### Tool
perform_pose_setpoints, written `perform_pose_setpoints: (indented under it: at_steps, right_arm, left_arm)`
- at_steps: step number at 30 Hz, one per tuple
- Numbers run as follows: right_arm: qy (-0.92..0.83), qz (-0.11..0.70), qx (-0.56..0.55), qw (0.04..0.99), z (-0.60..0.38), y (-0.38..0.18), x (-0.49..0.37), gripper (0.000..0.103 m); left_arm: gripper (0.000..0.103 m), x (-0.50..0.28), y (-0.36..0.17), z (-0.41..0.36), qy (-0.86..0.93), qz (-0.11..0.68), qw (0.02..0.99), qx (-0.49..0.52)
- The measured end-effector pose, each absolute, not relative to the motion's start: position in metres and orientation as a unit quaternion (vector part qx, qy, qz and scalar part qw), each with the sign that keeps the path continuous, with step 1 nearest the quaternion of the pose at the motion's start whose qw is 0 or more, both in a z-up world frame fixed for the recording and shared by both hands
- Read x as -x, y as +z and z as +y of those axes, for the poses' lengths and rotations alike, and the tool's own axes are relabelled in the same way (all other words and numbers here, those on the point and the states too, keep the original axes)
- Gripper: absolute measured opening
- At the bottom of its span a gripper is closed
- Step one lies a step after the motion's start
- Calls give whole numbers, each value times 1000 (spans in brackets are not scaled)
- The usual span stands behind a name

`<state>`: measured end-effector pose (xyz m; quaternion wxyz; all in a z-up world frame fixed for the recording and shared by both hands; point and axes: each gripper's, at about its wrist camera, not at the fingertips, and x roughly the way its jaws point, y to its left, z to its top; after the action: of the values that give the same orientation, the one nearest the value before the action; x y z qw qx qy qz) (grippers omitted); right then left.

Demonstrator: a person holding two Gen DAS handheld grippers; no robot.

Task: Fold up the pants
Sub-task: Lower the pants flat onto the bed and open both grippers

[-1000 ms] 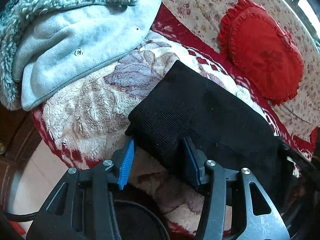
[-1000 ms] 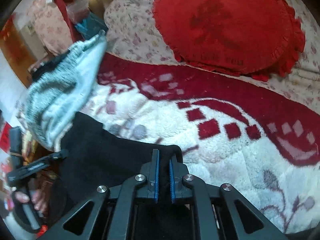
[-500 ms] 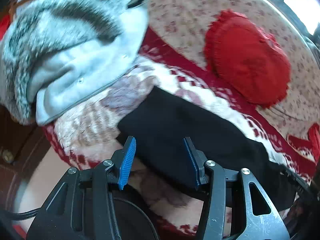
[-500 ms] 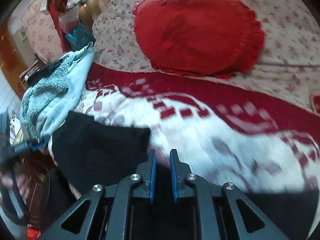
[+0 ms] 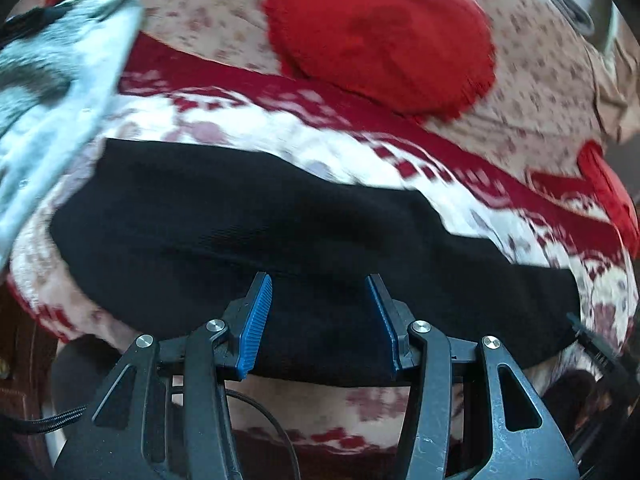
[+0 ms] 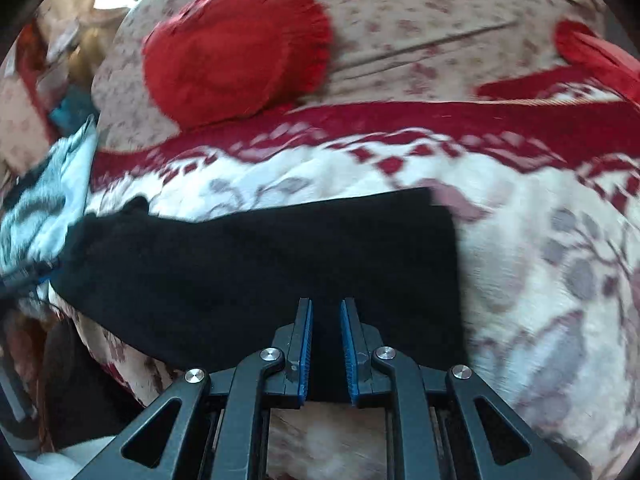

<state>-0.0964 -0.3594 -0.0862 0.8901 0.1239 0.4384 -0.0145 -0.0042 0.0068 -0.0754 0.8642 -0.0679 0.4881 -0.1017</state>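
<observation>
Two grippers, both at the near edge of the pants. Left gripper [image 5: 318, 320]: jaws spread wide, blue pads either side of black cloth w/o pinching it, same as a sec ago, so it's let go or hasn't grabbed. Right gripper [image 6: 326, 344]: jaws narrow, small gap showing between the pads, cloth edge running under/between them; can't tell if it's actually clamped.

Pants [image 5: 280, 240] now lie as a long flat black band across the white-and-red blanket [image 5: 360, 152], stretched left to right. A sec ago, left view showed a short, bunched folded end poking up toward the grey-blue fleece [image 5: 44, 92]; now that end is spread out and both cams have backed off and swung round to face the sofa back. In right view the pants [image 6: 280, 272] end in a squarish corner on the right, far left end reaching near the fleece [image 6: 40, 208].

Reads like the cloth was just laid down and smoothed: one fold finished or being reset. Next likely needs a fresh pinch on one end to bring it over the other.

Beyond: red heart cushion [image 5: 380, 32] on the flowered sofa cover [image 6: 440, 20], well clear of the pants. Heavy motion blur, so fine creases not readable.
</observation>
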Motion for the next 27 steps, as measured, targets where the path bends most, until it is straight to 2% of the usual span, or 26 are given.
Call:
perform_pose_setpoints:
  at_steps: [3, 10, 14, 15, 21, 22, 23, 24, 27]
  right_arm:
    - [-44, 425, -111, 897, -370, -78, 97, 22]
    - [-60, 435, -76, 895, -376, -83, 69, 23]
    - [-62, 411, -93, 905, -381, -70, 74, 23]
    - [-69, 411, -88, 905, -383, -69, 75, 26]
    - [-47, 443, -87, 891, -384, -87, 66, 29]
    - [-38, 439, -89, 893, -382, -87, 68, 26]
    - [-31, 437, -88, 895, -380, -86, 68, 15]
    - [-30, 438, -80, 895, -377, -85, 69, 9]
    - [-33, 440, -58, 896, -373, -82, 71, 9]
  left_arm:
    - [47, 5, -80, -15, -119, 495, 859, 50]
    - [47, 6, -84, -44, -133, 493, 860, 13]
    - [47, 5, -85, -45, -131, 493, 860, 12]
    - [47, 4, -85, -46, -130, 493, 860, 10]
    - [47, 4, -86, -50, -129, 492, 861, 8]
    - [47, 4, -86, -50, -129, 493, 861, 7]
    - [47, 3, -86, -51, -128, 494, 860, 6]
    - [47, 3, -86, -51, -128, 494, 860, 5]
    - [47, 4, -85, -53, -130, 495, 859, 5]
